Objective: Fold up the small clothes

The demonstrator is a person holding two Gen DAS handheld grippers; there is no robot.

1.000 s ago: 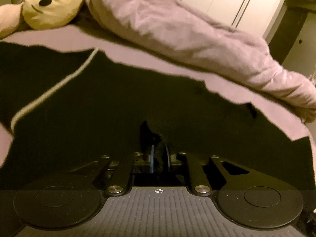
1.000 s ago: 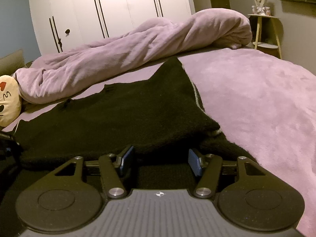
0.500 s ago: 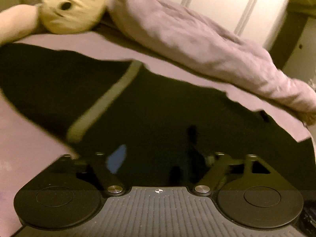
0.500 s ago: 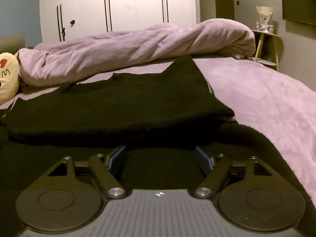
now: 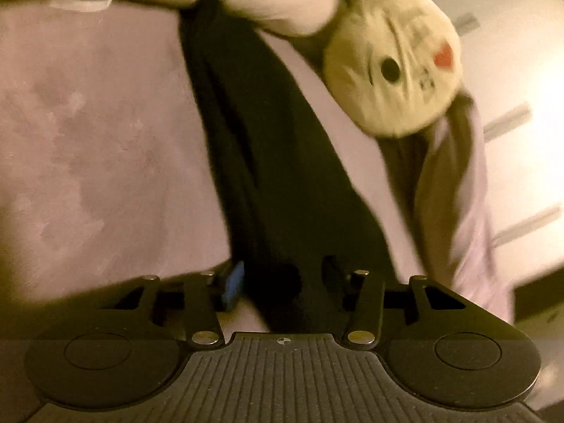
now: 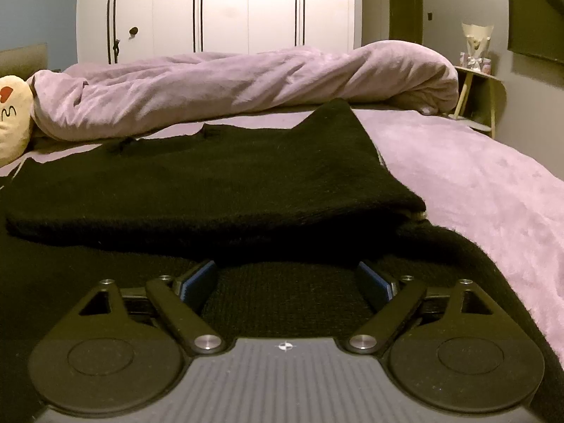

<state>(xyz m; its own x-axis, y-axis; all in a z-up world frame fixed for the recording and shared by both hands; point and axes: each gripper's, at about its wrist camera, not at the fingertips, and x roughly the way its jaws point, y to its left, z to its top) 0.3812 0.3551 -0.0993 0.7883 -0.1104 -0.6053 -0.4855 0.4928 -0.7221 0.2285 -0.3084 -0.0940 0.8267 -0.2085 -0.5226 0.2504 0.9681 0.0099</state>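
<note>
A black knit garment [image 6: 218, 176] lies on the purple bed, with one part folded over onto itself and a fold edge running across the right wrist view. My right gripper [image 6: 285, 278] is open and low over the near black layer, holding nothing. In the blurred left wrist view a long black strip of the garment [image 5: 268, 162] runs away from me towards the plush toy. My left gripper [image 5: 282, 282] is open, its fingers either side of the near end of that strip.
A cream plush toy [image 5: 391, 67] lies at the head of the bed, its edge also in the right wrist view [image 6: 12, 116]. A bunched purple duvet [image 6: 239, 84] lies across the far side. White wardrobe doors [image 6: 218, 7] stand behind, a small side table [image 6: 479, 95] at right.
My left gripper has opened, let go of the black cloth and swung left towards the plush toy and the garment's long strip. My right gripper opened wider and drew back a little from the fold.
</note>
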